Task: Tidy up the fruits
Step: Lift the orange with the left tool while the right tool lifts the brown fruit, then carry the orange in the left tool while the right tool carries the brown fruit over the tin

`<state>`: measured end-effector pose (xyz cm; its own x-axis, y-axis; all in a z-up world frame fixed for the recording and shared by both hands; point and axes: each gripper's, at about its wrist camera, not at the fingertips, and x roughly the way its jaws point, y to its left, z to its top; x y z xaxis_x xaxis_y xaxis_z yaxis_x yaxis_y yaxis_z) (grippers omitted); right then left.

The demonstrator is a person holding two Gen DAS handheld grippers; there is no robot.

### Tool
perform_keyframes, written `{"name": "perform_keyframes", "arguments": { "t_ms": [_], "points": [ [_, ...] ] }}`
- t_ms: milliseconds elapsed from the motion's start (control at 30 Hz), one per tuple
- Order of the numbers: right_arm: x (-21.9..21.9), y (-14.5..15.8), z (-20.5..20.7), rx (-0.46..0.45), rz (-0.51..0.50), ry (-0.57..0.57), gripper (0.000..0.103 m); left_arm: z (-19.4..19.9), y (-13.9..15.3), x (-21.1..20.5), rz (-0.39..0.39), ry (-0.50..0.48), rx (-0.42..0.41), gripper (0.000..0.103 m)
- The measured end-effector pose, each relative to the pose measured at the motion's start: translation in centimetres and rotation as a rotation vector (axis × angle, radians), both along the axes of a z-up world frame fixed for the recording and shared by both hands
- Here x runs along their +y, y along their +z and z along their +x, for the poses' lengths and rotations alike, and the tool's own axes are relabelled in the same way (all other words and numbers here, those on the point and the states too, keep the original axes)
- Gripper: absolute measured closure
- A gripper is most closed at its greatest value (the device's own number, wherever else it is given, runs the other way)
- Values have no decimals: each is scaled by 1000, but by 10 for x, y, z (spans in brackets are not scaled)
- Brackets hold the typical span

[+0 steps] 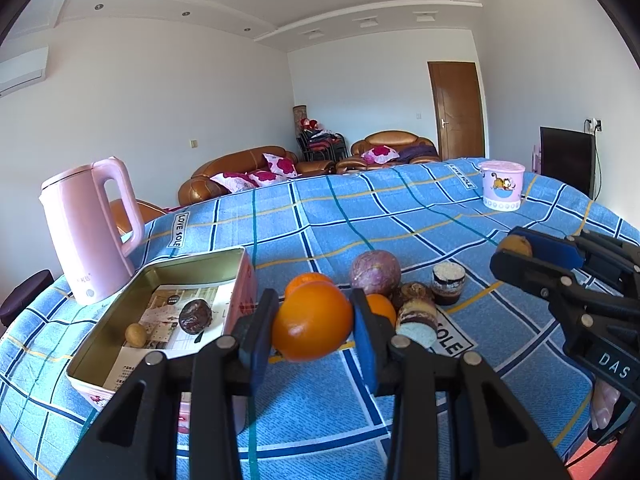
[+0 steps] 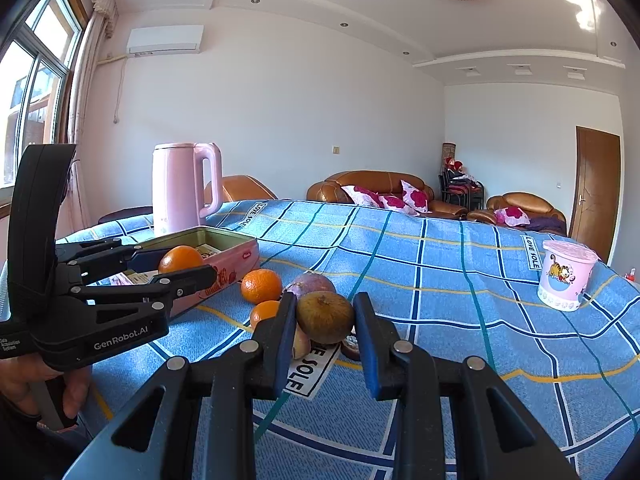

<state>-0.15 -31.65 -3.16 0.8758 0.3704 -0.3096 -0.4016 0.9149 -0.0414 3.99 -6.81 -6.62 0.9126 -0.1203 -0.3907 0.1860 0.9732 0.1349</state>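
Note:
My left gripper (image 1: 314,322) is shut on an orange (image 1: 312,320) and holds it above the blue checked cloth, just right of the pink tin (image 1: 240,276). The tin holds a dark wrinkled fruit (image 1: 195,316) and a small yellowish fruit (image 1: 136,335). My right gripper (image 2: 325,320) is shut on a brown round fruit (image 2: 325,316); it also shows in the left wrist view (image 1: 514,246). On the cloth lie a purple passion fruit (image 1: 375,272), two more oranges (image 2: 261,286) (image 2: 264,314) and some cut fruit pieces (image 1: 416,316).
A pink kettle (image 1: 88,232) stands behind the tin at the table's left edge. A pink cartoon cup (image 1: 501,185) stands at the far right. A small dark jar-like piece (image 1: 448,282) sits by the fruit pile. Sofas and a door are beyond the table.

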Motion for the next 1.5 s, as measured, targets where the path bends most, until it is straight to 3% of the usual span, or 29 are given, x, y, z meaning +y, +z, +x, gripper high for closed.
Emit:
{"name": "perform_keyframes", "arguments": {
  "t_ms": [900,1267,1500],
  "points": [
    [-4,1,-8,-64,22,12,72,-13,5,5,-15,13,-100,65],
    [3,6,-8,-41,-11,19,72,-4,7,21,-76,16,-18,65],
    [18,39,-8,-62,-20,65,72,-3,21,41,-87,71,-10,65]
  ]
}}
